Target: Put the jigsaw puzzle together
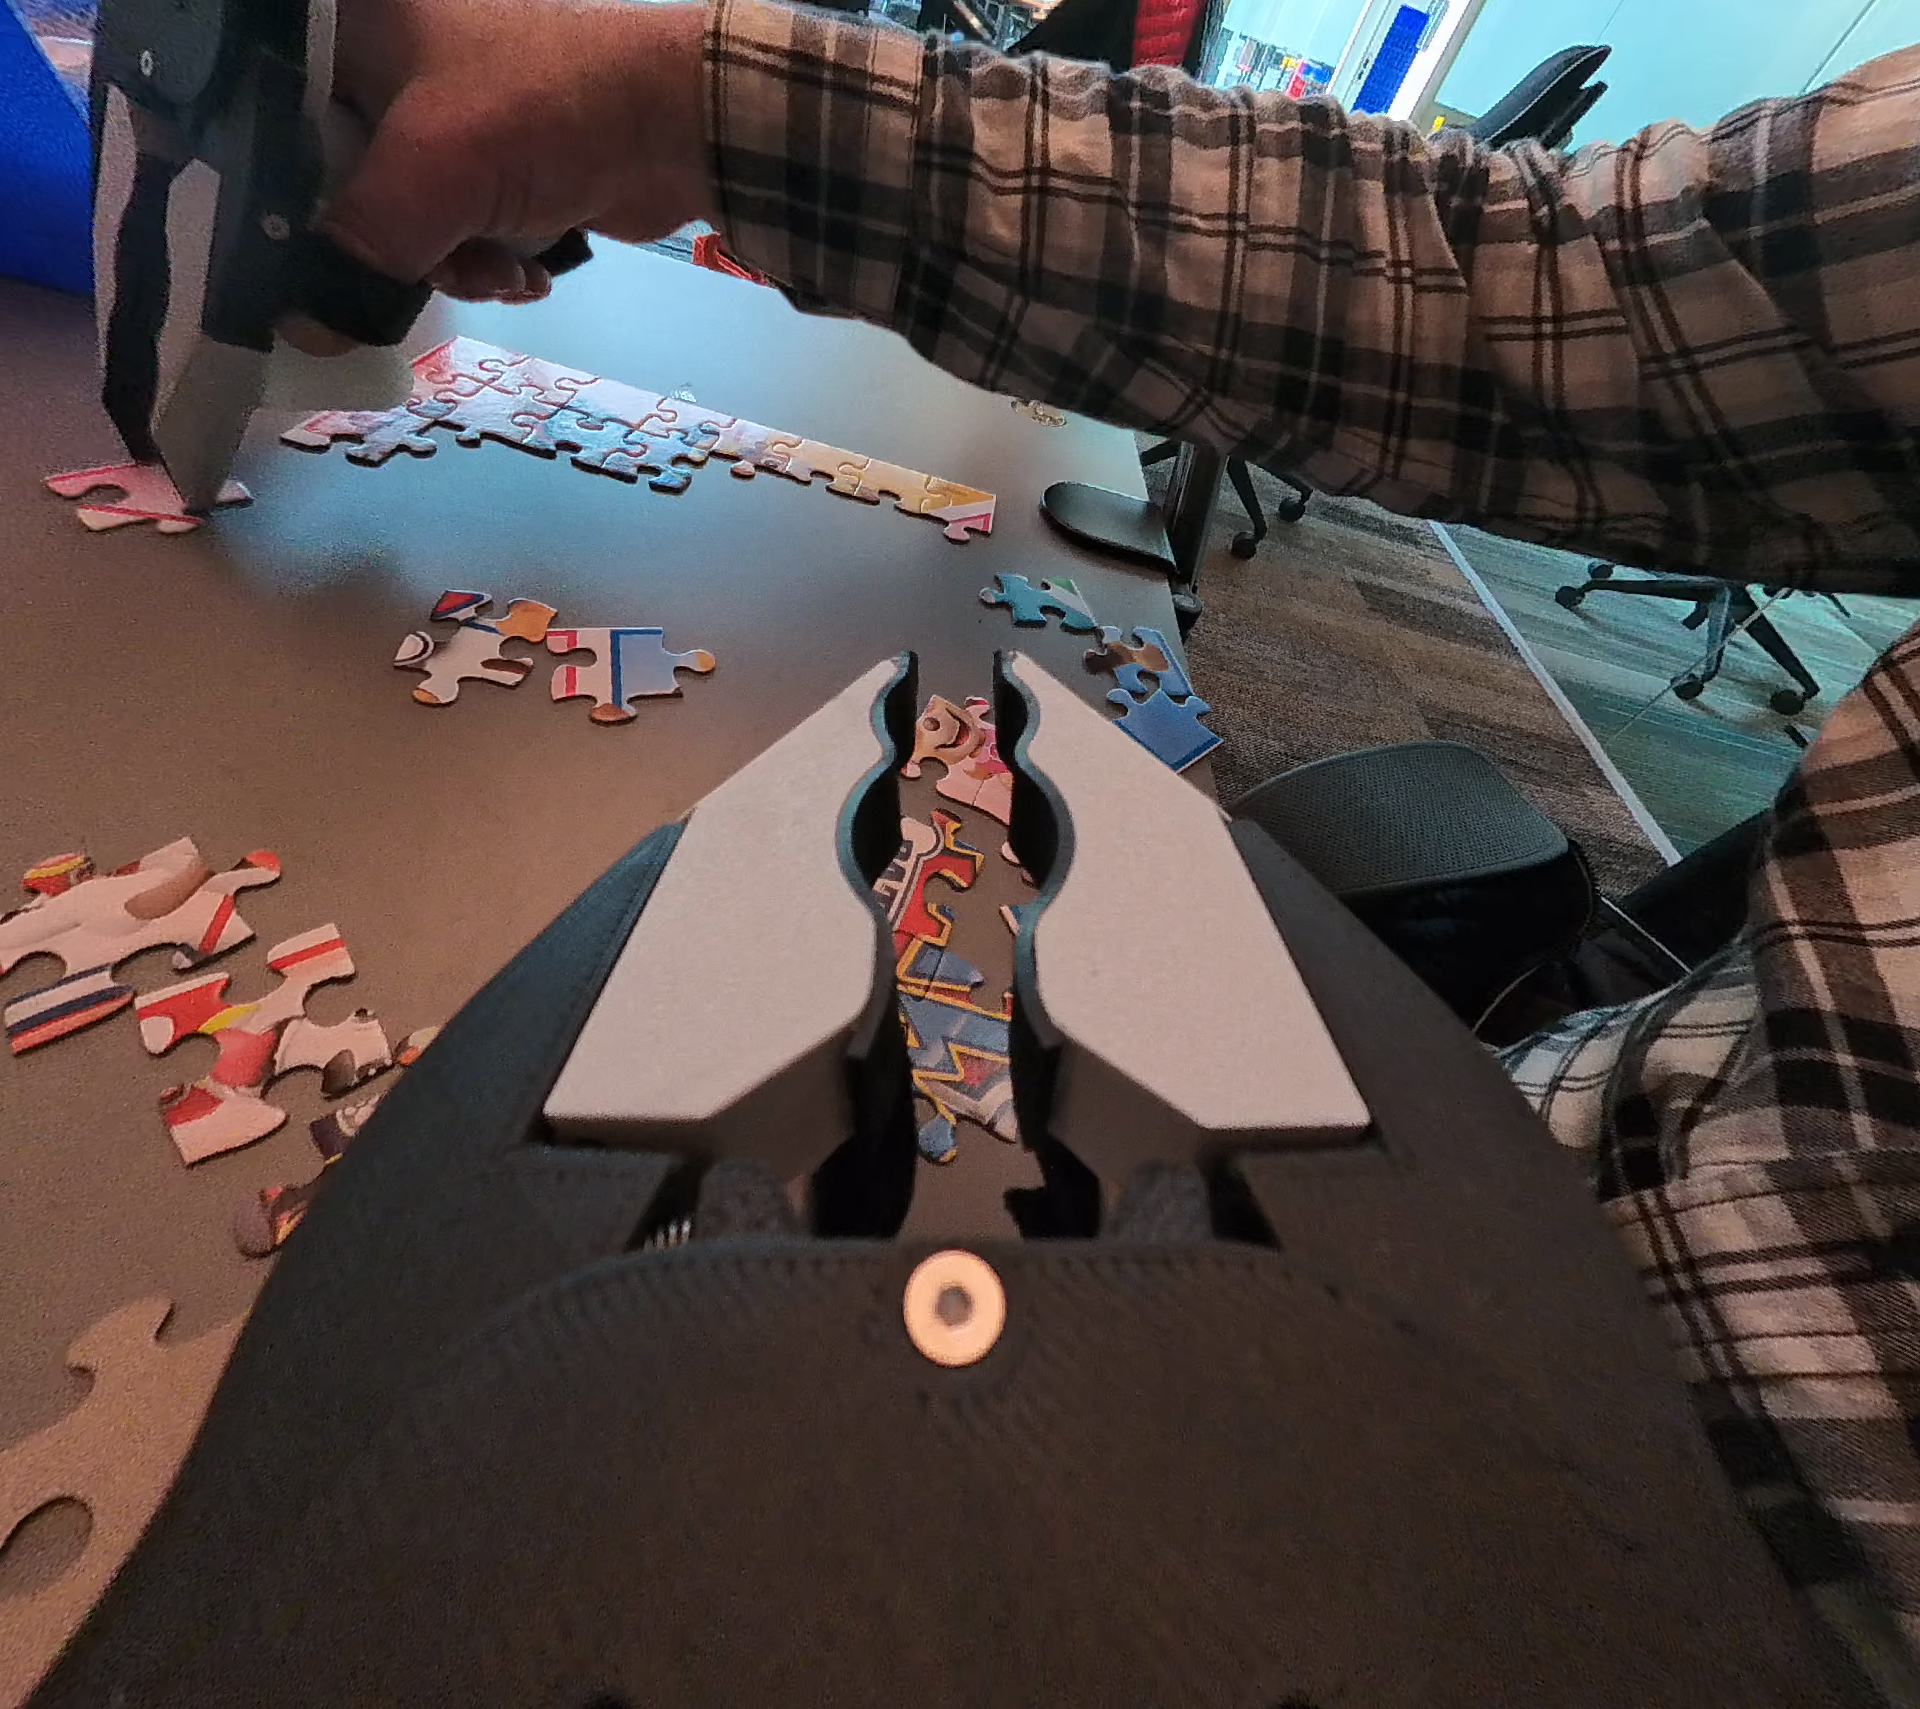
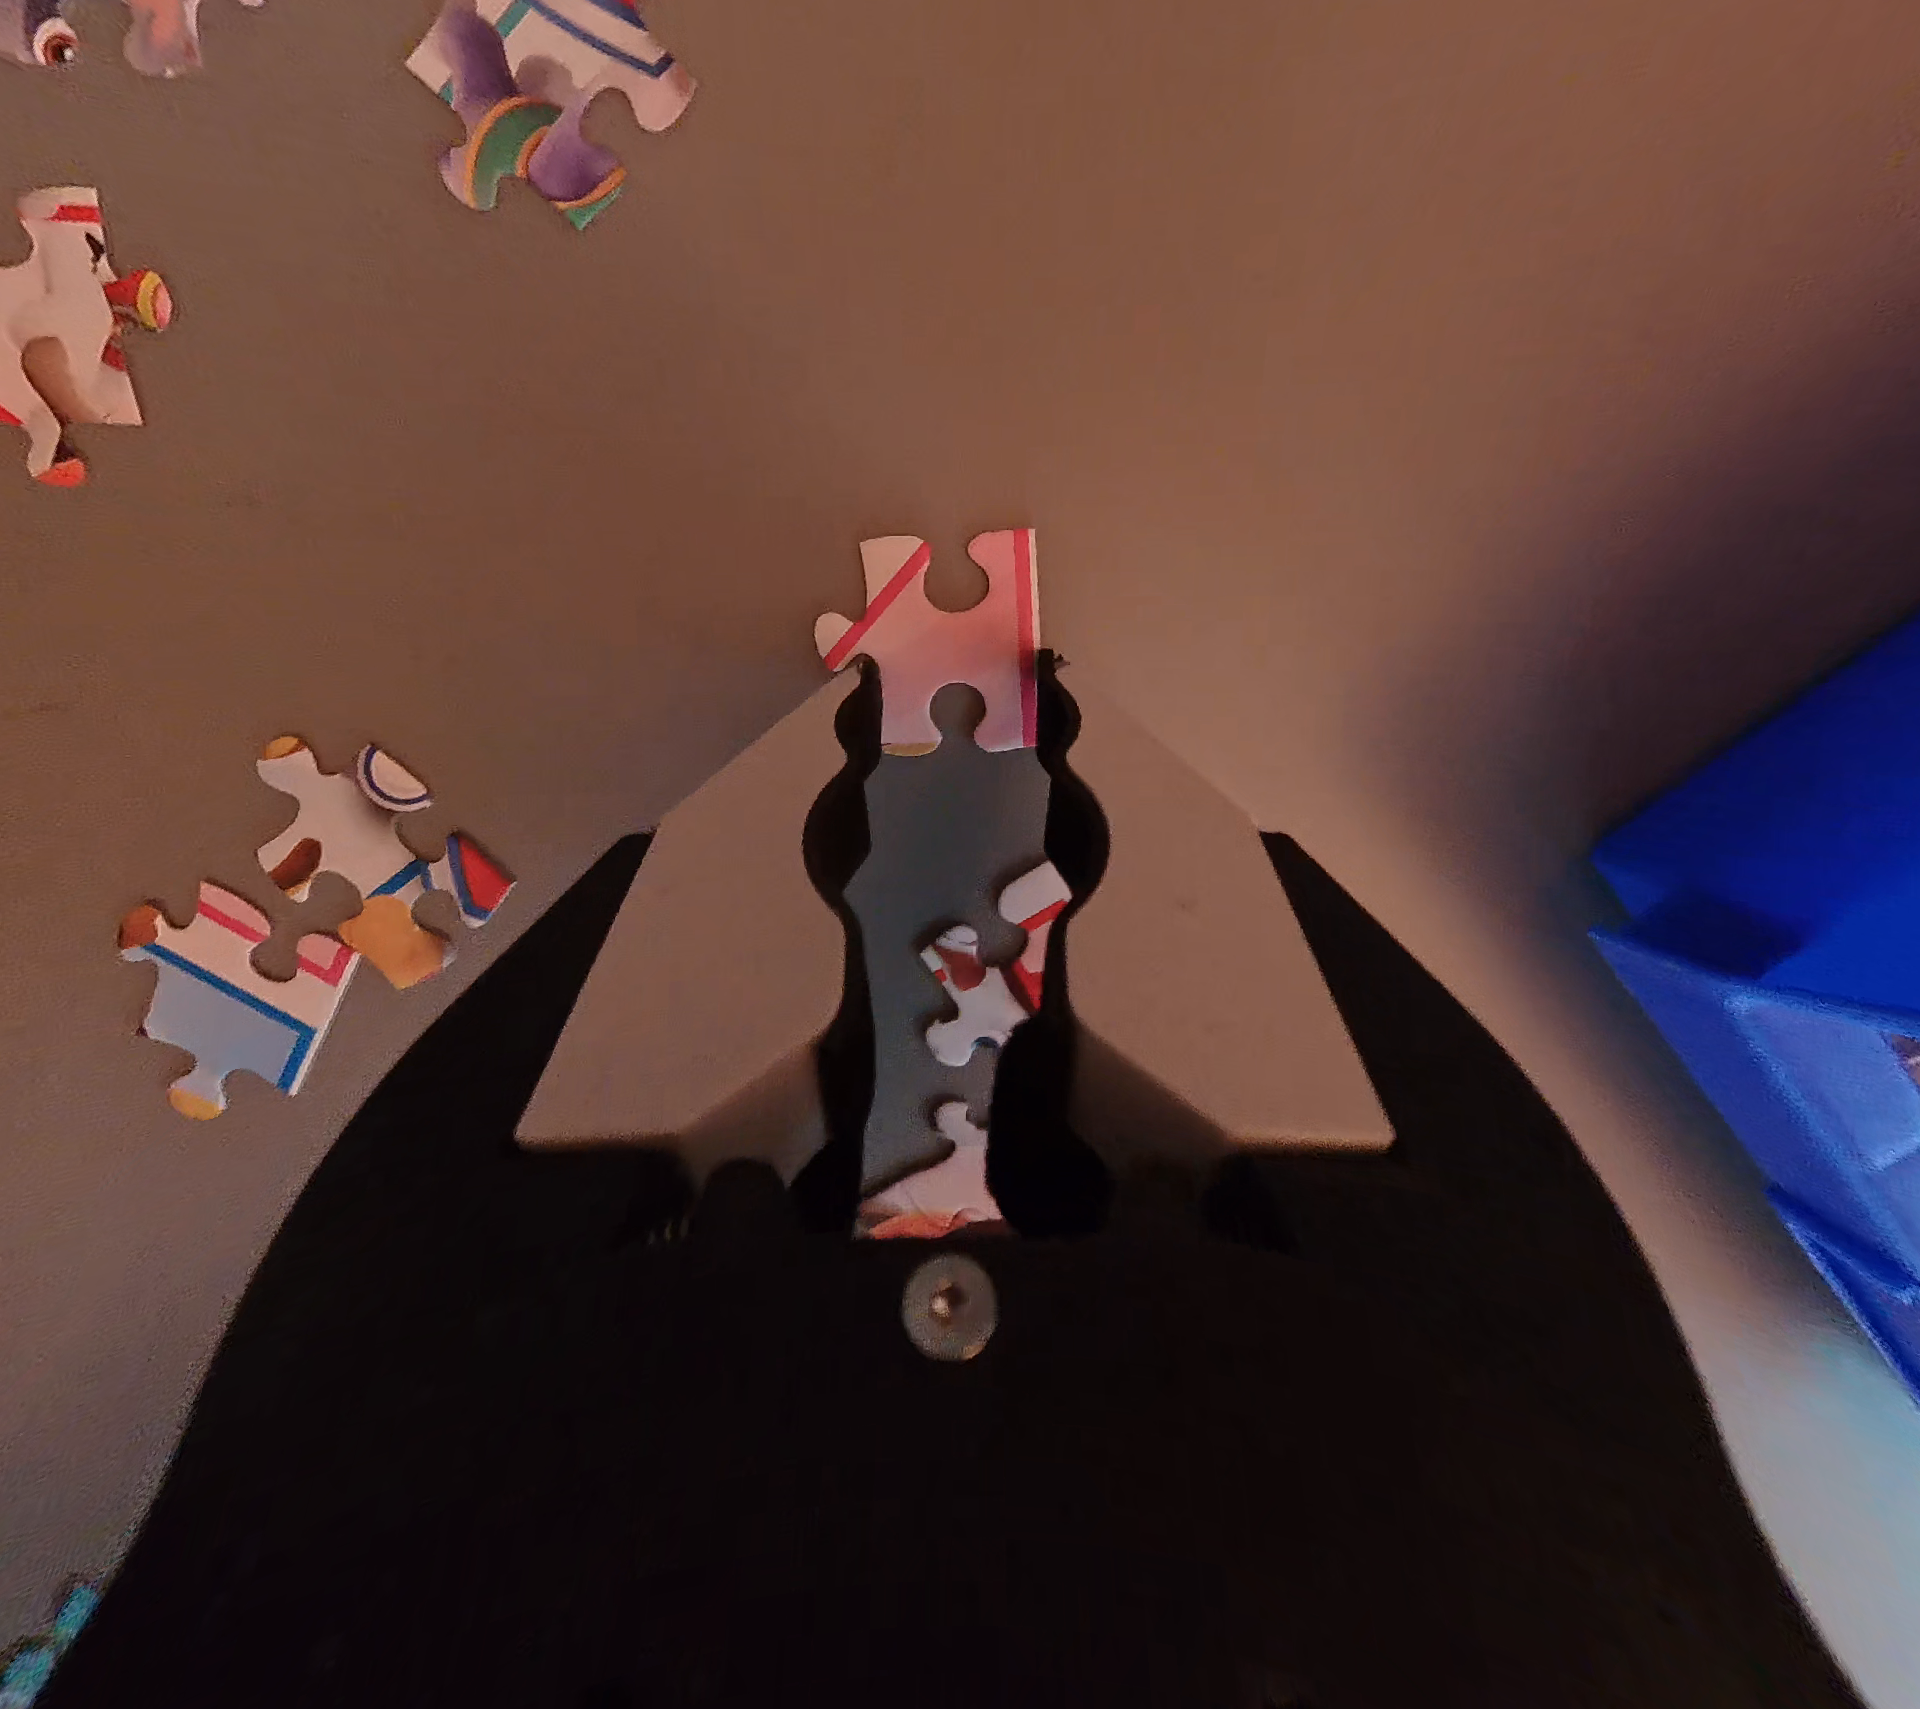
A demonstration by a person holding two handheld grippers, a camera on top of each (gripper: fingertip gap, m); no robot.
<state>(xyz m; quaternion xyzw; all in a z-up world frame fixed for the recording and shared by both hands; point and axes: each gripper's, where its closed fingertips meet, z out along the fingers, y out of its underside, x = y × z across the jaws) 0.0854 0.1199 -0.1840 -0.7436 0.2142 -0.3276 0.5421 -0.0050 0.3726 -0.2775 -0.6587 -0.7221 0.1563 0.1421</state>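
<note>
My right gripper (image 2: 958, 667) points down at the brown table (image 2: 1247, 205). Its fingertips press both sides of a pink puzzle piece with red stripes (image 2: 940, 620) that lies flat on the table. In the left wrist view that gripper (image 1: 171, 485) stands at the far left on the same piece (image 1: 104, 487). My left gripper (image 1: 956, 672) hovers low over the table's near right part. Its fingers are a narrow gap apart and hold nothing. A joined strip of the puzzle (image 1: 623, 433) lies at the back of the table.
Loose pieces lie scattered (image 1: 551, 657) (image 1: 156, 963) (image 1: 1132, 662) (image 2: 540, 59) (image 2: 312, 911). A blue box (image 2: 1766, 984) stands right of the right gripper. A plaid-sleeved arm (image 1: 1247, 257) crosses above the table. The table edge (image 1: 1184, 579) is at the right, office chairs beyond. There is about 30 cm between the tips of the two grippers.
</note>
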